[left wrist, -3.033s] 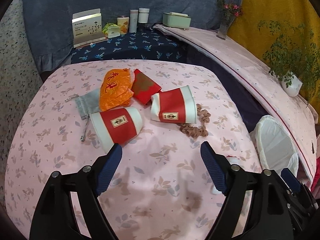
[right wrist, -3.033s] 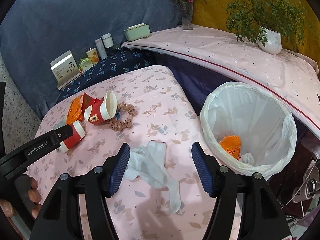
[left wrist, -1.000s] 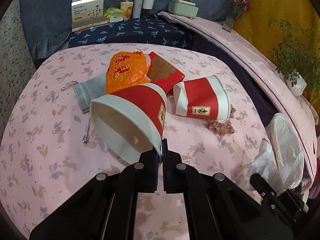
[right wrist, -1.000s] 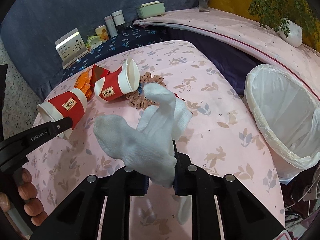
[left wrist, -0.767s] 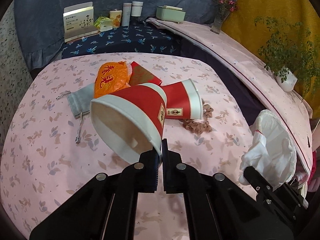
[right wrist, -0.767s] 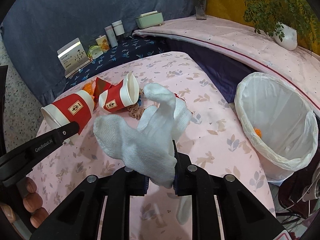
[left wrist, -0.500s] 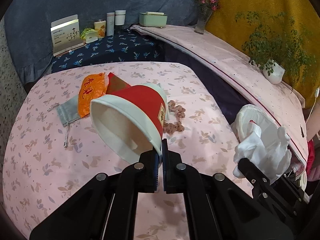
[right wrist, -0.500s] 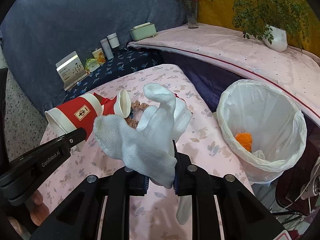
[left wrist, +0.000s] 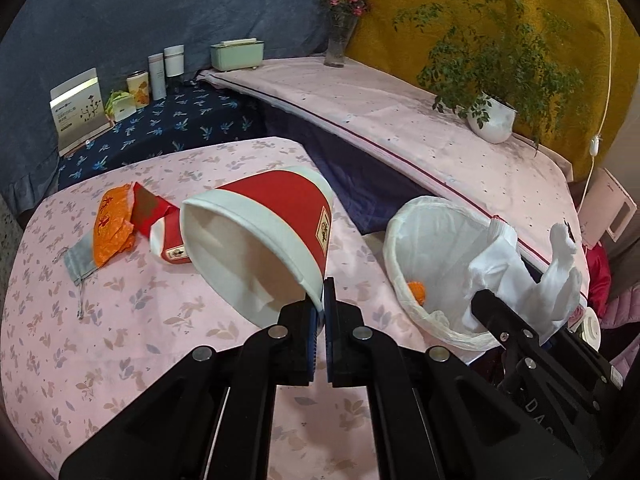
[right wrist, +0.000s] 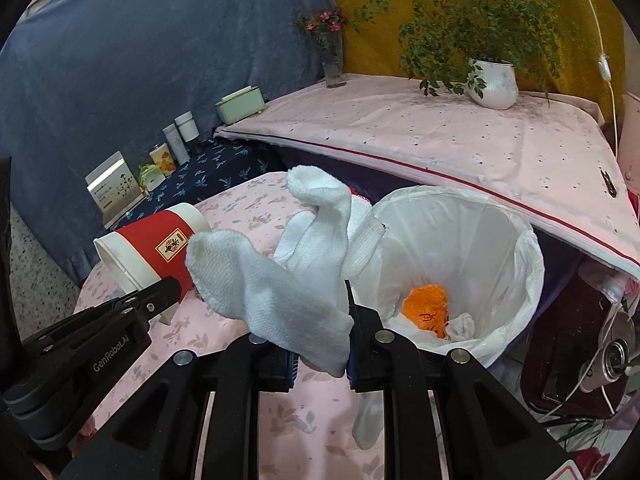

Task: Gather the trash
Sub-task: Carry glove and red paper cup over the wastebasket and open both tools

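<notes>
Holding tight: both grippers are loaded and up off the table, right beside the bin.
Left gripper point(left wrist: 320, 312): fingers squeezed narrow on the rim of a red and white paper cup point(left wrist: 264, 240), lifted and tipped, its open mouth turned back toward the camera.
Right gripper point(right wrist: 320, 344): fingers pinched together on a white cloth glove point(right wrist: 296, 264), which bunches up above them, with one end dangling below.
Bin point(right wrist: 520, 256): white bag liner, standing just off the table edge, in front of the right gripper and a little to its right; an orange wrapper point(right wrist: 426, 308) and crumpled white paper lie at the bottom.
Table point(left wrist: 120, 344): pink leafy cloth, with a second red cup point(left wrist: 170, 242) lying on its side, an orange packet point(left wrist: 110, 224), a red envelope point(left wrist: 150, 208) and a grey drawstring pouch point(left wrist: 78, 260) clustered on the far left.
Backdrop: potted plant point(right wrist: 492, 80) on the pink shelf behind the bin.
</notes>
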Demonstrator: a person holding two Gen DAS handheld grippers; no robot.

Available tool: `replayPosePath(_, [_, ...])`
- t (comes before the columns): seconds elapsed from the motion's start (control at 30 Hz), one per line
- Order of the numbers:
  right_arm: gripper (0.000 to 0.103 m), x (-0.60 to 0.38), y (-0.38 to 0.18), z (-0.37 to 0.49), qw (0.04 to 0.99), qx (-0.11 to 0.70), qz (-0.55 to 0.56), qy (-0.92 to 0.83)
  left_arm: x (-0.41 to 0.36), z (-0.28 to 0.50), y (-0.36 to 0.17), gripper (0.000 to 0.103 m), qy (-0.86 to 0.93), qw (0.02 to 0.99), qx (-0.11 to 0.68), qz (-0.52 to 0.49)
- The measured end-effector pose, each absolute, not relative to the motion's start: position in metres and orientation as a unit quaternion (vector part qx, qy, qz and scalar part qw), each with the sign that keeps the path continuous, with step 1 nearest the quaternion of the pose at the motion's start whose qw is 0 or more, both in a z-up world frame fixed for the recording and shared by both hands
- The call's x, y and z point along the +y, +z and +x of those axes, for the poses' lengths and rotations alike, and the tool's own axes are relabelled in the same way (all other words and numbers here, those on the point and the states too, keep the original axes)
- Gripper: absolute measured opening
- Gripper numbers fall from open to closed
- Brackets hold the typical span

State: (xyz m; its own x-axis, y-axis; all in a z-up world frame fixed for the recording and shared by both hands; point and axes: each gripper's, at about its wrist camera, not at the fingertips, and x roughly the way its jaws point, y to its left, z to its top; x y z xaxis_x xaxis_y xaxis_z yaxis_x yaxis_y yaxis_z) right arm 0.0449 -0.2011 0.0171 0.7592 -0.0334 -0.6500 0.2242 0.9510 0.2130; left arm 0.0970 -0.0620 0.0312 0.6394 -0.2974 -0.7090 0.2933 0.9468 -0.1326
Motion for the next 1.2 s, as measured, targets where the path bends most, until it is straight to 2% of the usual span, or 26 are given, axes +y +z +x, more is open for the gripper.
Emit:
replayPosePath(0.5, [0.017, -0.283, 0.012, 0.042, 0.920, 0.331, 0.166, -0.132, -0.158, 0.102, 0.034, 0.003, -0.269, 0.883, 0.383, 0.027])
replayPosePath(0.9, [0.017, -0.321, -0.005, 0.058, 0.908, 0.343, 0.184, -0.156, -0.201, 0.125, 0.021, 0.004, -0.313, 0.861, 0.399, 0.025])
replayPosePath(0.97, [0.020, -0.323, -0.008, 0.062, 0.906, 0.348, 0.184, -0.157, -0.203, 0.128, 0.019, 0.011, -0.313, 0.861, 0.400, 0.016])
replayPosePath(1.0, [0.023, -0.324, -0.009, 0.064, 0.905, 0.350, 0.186, -0.158, -0.203, 0.129, 0.018, 0.030, -0.311, 0.861, 0.401, 0.014])
replayPosePath(1.03, [0.025, -0.324, -0.011, 0.065, 0.904, 0.349, 0.188, -0.161, -0.202, 0.130, 0.018, 0.053, -0.307, 0.863, 0.402, 0.010])
replayPosePath(1.07, [0.028, -0.325, -0.011, 0.067, 0.903, 0.350, 0.192, -0.161, -0.200, 0.131, 0.018, 0.059, -0.302, 0.866, 0.400, 0.005])
replayPosePath(1.13, [0.038, -0.327, -0.013, 0.070, 0.902, 0.349, 0.198, -0.161, -0.197, 0.133, 0.017, 0.063, -0.292, 0.870, 0.397, 0.001])
replayPosePath(1.2, [0.039, -0.326, -0.014, 0.072, 0.902, 0.349, 0.196, -0.163, -0.194, 0.137, 0.013, 0.064, -0.287, 0.868, 0.405, 0.003])
